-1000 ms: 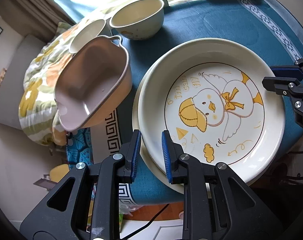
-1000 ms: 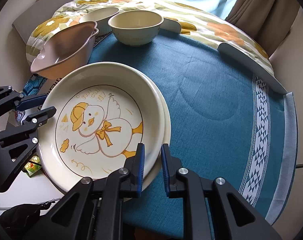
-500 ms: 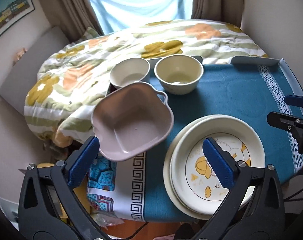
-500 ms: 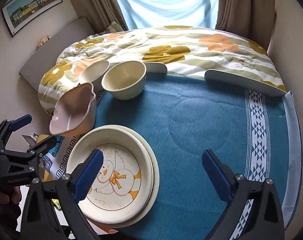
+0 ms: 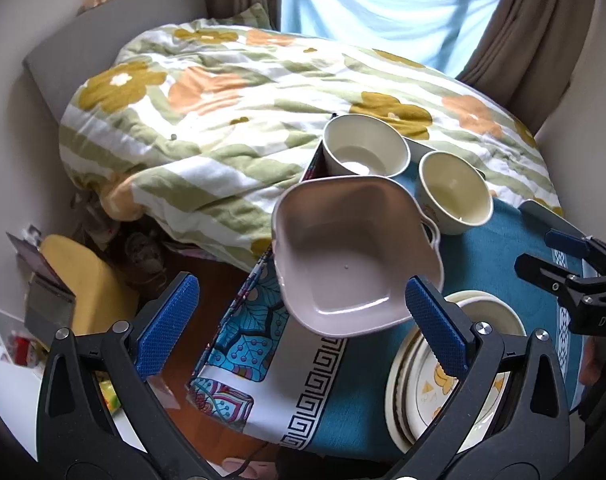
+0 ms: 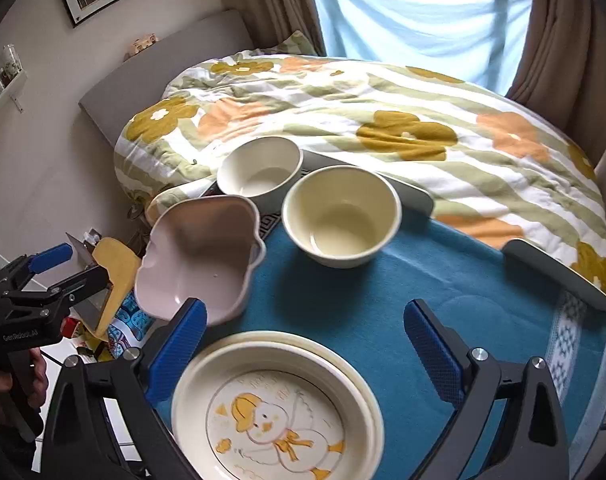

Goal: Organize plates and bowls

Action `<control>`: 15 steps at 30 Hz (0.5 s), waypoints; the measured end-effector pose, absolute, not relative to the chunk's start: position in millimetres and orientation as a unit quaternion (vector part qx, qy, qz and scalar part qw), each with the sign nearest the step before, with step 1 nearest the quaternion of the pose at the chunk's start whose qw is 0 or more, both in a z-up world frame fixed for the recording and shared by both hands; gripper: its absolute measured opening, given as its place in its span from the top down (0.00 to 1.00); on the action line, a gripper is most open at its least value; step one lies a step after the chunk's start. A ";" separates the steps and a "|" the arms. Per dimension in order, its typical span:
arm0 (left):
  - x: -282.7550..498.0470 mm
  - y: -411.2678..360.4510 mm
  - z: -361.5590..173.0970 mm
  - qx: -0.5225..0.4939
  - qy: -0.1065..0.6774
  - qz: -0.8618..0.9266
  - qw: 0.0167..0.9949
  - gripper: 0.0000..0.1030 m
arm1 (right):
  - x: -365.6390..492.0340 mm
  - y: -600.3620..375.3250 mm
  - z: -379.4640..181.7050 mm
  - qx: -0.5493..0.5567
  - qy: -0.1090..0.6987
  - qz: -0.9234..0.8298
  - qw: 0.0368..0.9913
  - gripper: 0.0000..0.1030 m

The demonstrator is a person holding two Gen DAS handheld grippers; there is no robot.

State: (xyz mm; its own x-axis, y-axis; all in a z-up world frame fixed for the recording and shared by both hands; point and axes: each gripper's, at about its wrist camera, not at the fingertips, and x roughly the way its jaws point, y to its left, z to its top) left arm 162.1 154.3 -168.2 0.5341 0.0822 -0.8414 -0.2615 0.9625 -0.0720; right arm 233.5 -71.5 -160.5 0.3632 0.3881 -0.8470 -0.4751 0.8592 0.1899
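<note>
My left claw [image 5: 303, 328] hangs wide open with nothing between its blue pads [image 5: 167, 324], and my right claw [image 6: 303, 344] stands just as wide and just as empty. From the right claw's view, the duck plate [image 6: 279, 412] sits at six o'clock, nested on a second plate [image 6: 367, 384] on the blue tablecloth [image 6: 383, 280]. The pink square bowl [image 6: 199, 256] rests at ten o'clock, overhanging the table's edge. The cream bowl [image 6: 341, 216] stands at twelve o'clock, with the white bowl [image 6: 259, 170] just beside it at eleven. Beyond them lies the flowered quilt [image 6: 383, 120]. From the left claw's view, the pink square bowl is dead ahead, just above the gap between my pads, and the plates lie at five o'clock, partly hidden behind my right-hand finger.
</note>
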 end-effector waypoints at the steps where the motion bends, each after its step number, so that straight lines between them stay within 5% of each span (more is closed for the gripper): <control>1: 165.2 160.1 -174.8 -0.100 0.479 0.098 0.867 0.00 | 237.5 -63.6 -166.7 -0.047 0.505 0.260 0.822 0.04; 4: 176.0 172.0 -195.9 -0.119 0.501 0.074 0.854 0.05 | 249.8 -41.3 -184.3 -0.041 0.521 0.262 0.811 0.05; 6: 184.5 175.2 -210.1 -0.130 0.516 0.060 0.845 0.16 | 257.3 -31.4 -197.0 -0.036 0.535 0.260 0.803 0.10; 8: 193.7 178.7 -226.8 -0.147 0.536 0.042 0.830 0.37 | 262.6 -23.2 -209.3 -0.036 0.552 0.261 0.792 0.20; 11: 203.9 182.8 -245.2 -0.166 0.554 0.024 0.815 0.50 | 265.6 -14.1 -220.9 -0.040 0.564 0.258 0.783 0.29; 15: 215.6 188.6 -259.4 -0.177 0.567 0.011 0.804 0.55 | 267.9 -5.4 -231.3 -0.041 0.576 0.260 0.774 0.43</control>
